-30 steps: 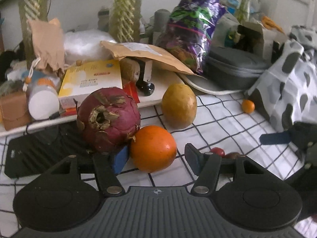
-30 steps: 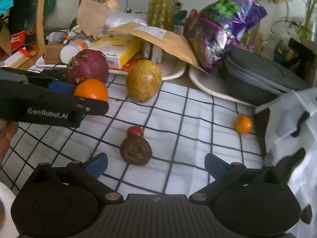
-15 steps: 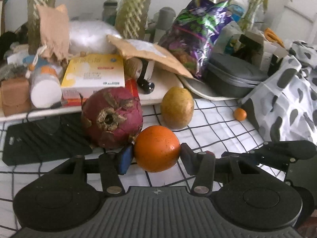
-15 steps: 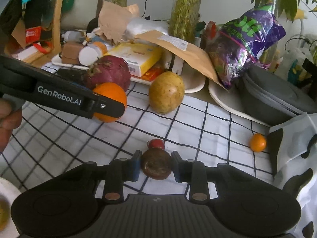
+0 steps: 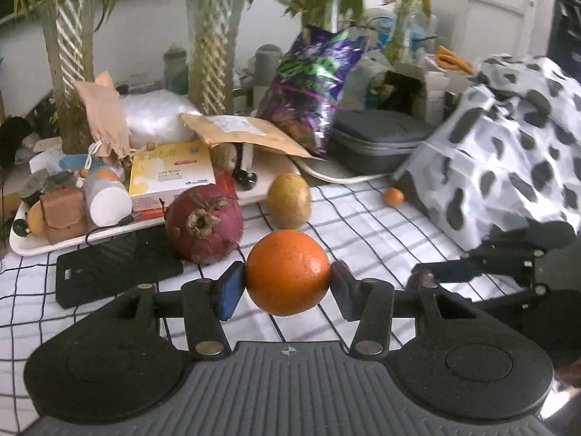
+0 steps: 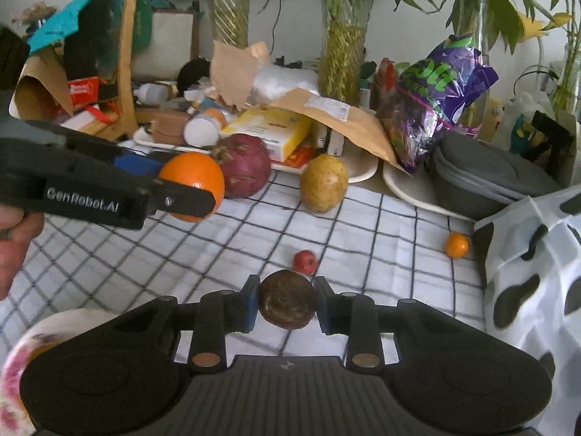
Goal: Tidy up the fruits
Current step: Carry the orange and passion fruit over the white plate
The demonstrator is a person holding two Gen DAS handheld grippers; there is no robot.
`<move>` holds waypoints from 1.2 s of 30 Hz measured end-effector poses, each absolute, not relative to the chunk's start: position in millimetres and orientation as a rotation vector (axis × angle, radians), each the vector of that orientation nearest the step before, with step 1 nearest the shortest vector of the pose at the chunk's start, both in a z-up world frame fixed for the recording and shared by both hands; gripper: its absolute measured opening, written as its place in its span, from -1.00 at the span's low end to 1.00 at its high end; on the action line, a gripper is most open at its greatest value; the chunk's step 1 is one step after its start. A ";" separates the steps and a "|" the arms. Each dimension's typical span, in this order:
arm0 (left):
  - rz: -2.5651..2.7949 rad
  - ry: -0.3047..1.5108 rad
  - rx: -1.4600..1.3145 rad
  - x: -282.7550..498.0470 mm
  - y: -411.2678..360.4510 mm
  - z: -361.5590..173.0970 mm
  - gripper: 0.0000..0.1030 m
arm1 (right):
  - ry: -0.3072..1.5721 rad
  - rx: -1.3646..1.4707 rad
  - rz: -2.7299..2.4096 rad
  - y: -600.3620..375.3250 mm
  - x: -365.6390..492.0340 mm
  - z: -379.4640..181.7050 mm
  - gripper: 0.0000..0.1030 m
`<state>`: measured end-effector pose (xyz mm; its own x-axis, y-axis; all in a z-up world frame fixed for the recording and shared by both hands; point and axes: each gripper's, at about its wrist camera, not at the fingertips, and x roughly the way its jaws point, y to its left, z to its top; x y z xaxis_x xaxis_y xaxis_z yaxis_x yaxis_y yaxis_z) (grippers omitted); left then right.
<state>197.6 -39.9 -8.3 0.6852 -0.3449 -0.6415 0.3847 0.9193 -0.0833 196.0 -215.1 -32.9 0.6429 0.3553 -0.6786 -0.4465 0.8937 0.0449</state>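
My left gripper [image 5: 287,287] is shut on a large orange [image 5: 287,271] and holds it above the checked cloth; the same orange [image 6: 192,185] shows at the left of the right wrist view. My right gripper [image 6: 287,303] is shut on a dark brown round fruit [image 6: 287,303], also lifted off the cloth. On the cloth lie a purple-red dragon fruit [image 5: 204,223], a yellow-green mango [image 5: 289,206], a small red fruit [image 6: 305,262] and a small orange fruit [image 6: 457,244].
A flowered white plate [image 6: 21,348] shows at the lower left of the right wrist view. A black flat device [image 5: 112,272] lies left of the dragon fruit. Trays of clutter, a grey case [image 5: 377,141], a purple bag [image 5: 312,87] and a spotted cloth [image 5: 508,152] border the cloth.
Both grippers closed: the left on the large orange, the right on the brown fruit. Each has then lifted its fruit off the cloth, and both views have risen and drawn back.
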 end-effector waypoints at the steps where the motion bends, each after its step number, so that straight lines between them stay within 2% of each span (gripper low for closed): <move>1: -0.415 0.706 0.068 189.8 -40.1 -6.9 -0.06 | 0.743 -0.125 0.462 -215.4 189.1 -30.7 -0.37; 11: -0.501 0.781 0.134 129.2 -46.4 -12.8 -0.05 | 0.748 -0.112 0.498 -215.9 128.6 -19.1 -0.37; 27: -0.548 0.878 0.227 115.5 -65.9 -47.7 -0.02 | 0.790 -0.116 0.503 -215.6 100.6 -23.4 -0.36; 28: -0.539 0.873 0.218 115.0 -64.8 -46.3 0.00 | 0.792 -0.119 0.504 -215.2 99.2 -23.4 -0.36; 29: -0.533 0.867 0.202 114.5 -62.9 -44.3 0.19 | 0.794 -0.119 0.506 -214.8 97.6 -23.3 -0.36; 31: -0.515 0.845 0.170 111.3 -58.6 -38.0 0.34 | 0.801 -0.117 0.512 -214.5 93.1 -23.4 -0.36; 36: -0.506 0.829 0.102 98.4 -47.3 -22.4 0.36 | 0.815 -0.126 0.527 -212.9 77.4 -23.6 -0.36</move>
